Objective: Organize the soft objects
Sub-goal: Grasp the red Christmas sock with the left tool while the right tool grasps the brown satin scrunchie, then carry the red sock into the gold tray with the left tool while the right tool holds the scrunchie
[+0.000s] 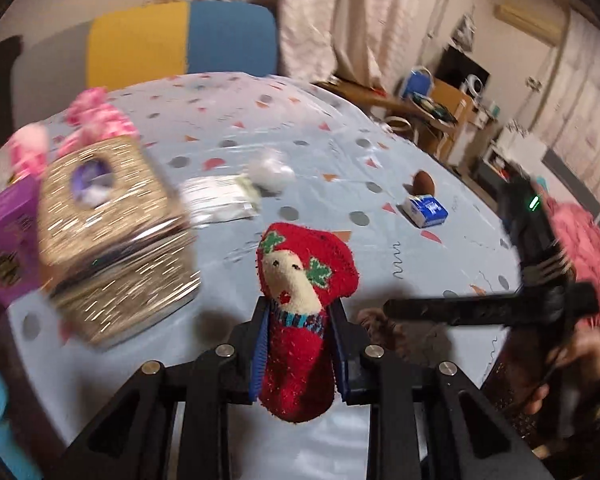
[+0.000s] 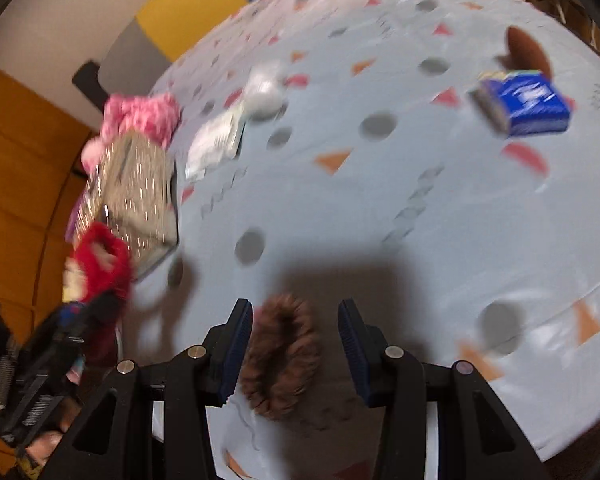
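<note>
My left gripper [image 1: 300, 312] is shut on a fuzzy red sock [image 1: 300, 288] with a cream face and green patches, held above the table. In the right wrist view the sock [image 2: 100, 260] and the left gripper [image 2: 72, 332] show at the far left. My right gripper [image 2: 296, 332] is open, its pads on either side of a brown furry ring [image 2: 280, 356] that lies on the tablecloth, not touching it. In the left wrist view the right gripper [image 1: 480, 308] reaches in from the right over that brown fur [image 1: 380, 324].
A glittery silver box [image 1: 112, 236] stands at the left beside a purple box [image 1: 4, 236] and a pink plush [image 1: 96, 116]. A white packet [image 1: 220, 200], a white ball [image 1: 270, 174], a blue carton [image 1: 426, 210] and a brown object [image 1: 423, 182] lie on the patterned tablecloth [image 1: 320, 128].
</note>
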A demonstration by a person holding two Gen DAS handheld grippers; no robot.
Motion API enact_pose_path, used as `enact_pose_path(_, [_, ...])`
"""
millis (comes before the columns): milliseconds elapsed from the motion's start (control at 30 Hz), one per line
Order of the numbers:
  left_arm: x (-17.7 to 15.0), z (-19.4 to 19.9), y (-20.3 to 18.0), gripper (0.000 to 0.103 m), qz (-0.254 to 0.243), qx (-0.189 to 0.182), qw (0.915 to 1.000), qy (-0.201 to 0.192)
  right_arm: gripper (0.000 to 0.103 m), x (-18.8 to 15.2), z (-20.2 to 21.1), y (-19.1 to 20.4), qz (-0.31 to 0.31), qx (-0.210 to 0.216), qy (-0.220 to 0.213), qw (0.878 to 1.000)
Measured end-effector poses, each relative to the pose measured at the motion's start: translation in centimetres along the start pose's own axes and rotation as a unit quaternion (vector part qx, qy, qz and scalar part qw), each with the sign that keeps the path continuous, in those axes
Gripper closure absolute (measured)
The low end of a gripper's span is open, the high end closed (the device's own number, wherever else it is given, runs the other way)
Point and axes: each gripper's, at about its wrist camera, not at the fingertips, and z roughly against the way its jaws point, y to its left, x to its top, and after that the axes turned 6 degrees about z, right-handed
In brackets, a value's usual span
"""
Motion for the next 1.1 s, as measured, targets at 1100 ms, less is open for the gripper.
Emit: enact_pose_path(1100, [-10.4,16.4,27.5,0.072,0.311,0.293,0.8987,-0.101,0.080,-4.0,-4.3,9.7,0.200,-0.180,-0.004,0.963])
